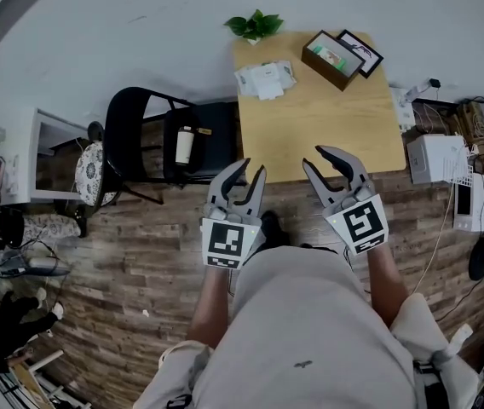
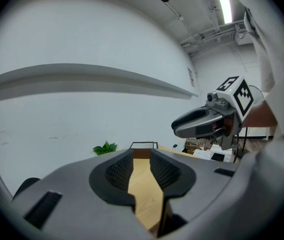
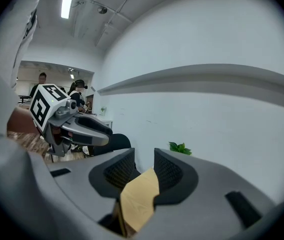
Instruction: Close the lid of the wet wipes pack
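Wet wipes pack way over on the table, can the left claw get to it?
Probably yes, once it goes forward. The left claw is open and empty by the near edge of the table, the wet wipes pack lies at the far end, and only bare wood shows between them.

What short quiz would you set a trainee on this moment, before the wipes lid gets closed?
1. True or false: the white wet wipes pack lies at the far end of the light wooden table, near the green leafy plant.
2. The left gripper holds: A the pack; B nothing; C the plant.
3. Fill in: the jaws of the right gripper stand ___.
Key: 1 true; 2 B; 3 apart.
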